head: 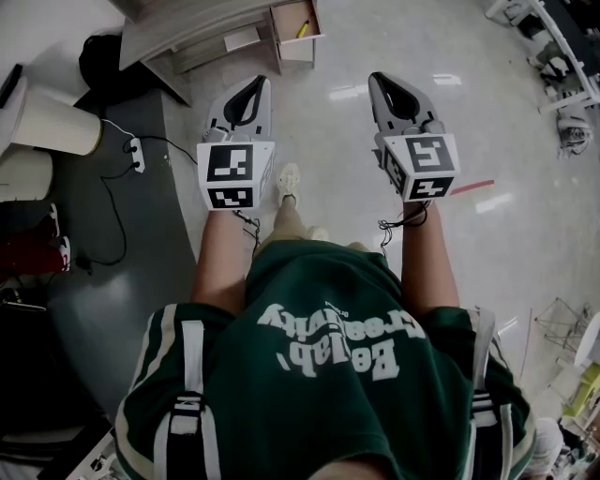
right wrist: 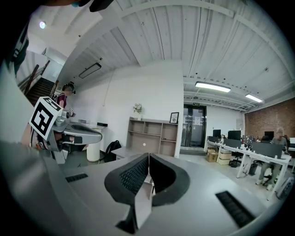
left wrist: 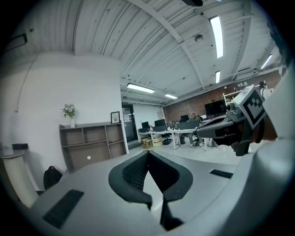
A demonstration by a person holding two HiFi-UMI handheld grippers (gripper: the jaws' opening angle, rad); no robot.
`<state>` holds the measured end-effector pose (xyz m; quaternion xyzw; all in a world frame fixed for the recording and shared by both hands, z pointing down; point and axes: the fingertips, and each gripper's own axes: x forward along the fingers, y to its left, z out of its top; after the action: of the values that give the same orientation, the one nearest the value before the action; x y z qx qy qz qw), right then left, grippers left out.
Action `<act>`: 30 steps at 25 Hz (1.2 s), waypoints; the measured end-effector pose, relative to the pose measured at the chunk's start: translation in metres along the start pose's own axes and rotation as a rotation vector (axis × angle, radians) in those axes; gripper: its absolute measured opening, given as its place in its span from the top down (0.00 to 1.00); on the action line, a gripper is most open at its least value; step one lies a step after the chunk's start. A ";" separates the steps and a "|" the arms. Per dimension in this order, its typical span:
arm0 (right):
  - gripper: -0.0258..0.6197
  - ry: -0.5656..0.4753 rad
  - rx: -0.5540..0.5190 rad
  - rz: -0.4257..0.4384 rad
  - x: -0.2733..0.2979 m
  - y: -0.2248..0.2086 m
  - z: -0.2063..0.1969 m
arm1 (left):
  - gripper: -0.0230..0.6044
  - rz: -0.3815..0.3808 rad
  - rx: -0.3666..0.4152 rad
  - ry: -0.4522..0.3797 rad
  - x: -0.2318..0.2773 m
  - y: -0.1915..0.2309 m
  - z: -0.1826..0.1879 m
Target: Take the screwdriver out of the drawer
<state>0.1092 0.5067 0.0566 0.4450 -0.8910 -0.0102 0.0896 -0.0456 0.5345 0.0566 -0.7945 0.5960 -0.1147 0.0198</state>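
Both tools are held out ahead of the person, side by side and pointed nearly level across the room, well apart from the work. The left tongs (left wrist: 148,156) are clenched, their ribbed pads met at the tips with nothing between them. The right tongs (right wrist: 148,157) are likewise clenched on nothing. Such a carrying posture suits an approach, since nothing within reach is to be grasped yet. In the head view, the drawer (head: 298,52) is seen pulled out from the grey bench (head: 178,33), beyond the tips of the left tongs, so that its inside is laid open from above. A small yellow item lies slantwise in it; it is too small to be made out surely, but it is probably the screwdriver (head: 303,29). The task is judged to be at its beginning: the gap to the drawer has to be closed, one pair of tongs released, and that pair lowered over the drawer's rim before a grasp can be made.
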 end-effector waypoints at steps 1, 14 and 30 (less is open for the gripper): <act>0.91 0.004 0.003 -0.001 0.005 -0.003 -0.001 | 0.93 0.000 0.000 0.000 0.005 0.003 0.000; 0.91 0.008 -0.017 -0.006 0.140 -0.047 0.020 | 0.94 0.003 0.028 -0.026 0.119 0.088 0.013; 0.91 -0.005 -0.002 -0.072 0.308 -0.091 0.047 | 0.93 -0.090 0.049 -0.042 0.267 0.196 0.017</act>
<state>-0.0077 0.2038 0.0481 0.4764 -0.8747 -0.0155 0.0872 -0.1567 0.2216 0.0492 -0.8220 0.5561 -0.1134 0.0467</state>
